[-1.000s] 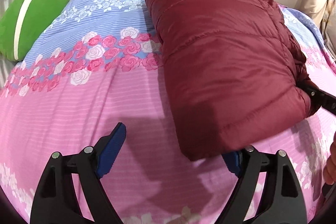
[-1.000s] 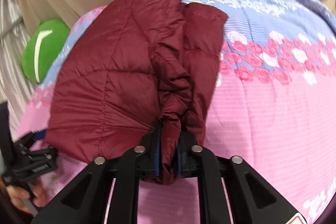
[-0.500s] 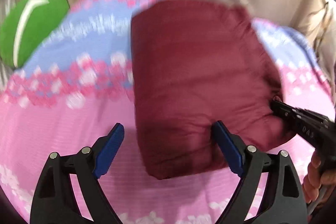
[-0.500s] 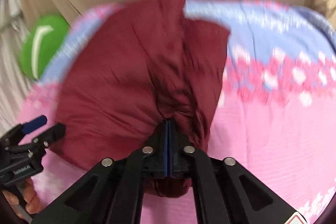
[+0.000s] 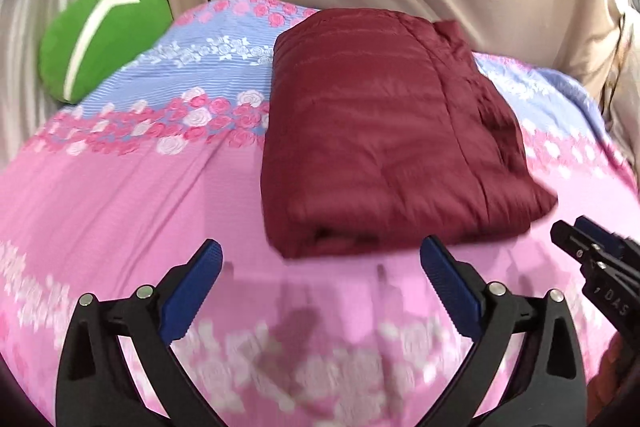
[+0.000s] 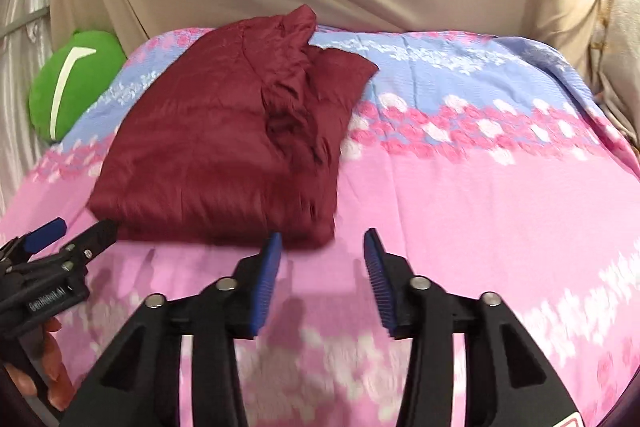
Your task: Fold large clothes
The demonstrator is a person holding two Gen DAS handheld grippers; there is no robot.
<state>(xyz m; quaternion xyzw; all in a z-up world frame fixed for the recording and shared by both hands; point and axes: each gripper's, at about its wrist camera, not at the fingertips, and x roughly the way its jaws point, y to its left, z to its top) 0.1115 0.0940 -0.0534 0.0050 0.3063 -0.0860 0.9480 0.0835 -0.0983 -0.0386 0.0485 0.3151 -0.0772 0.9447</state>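
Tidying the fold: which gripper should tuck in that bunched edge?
Probably right. The maroon jacket's bunched edge lies on its side, straight ahead of the open right gripper; the left gripper faces the smooth side.

White lettering reading "DAS" runs along the black body of the right gripper [image 5: 588, 247] at the edge of the left wrist view. In the right wrist view, a pale label on the left gripper [image 6: 76, 231] appears to read "GenRobot.AI", though blur softens the letters. No other text is legible.
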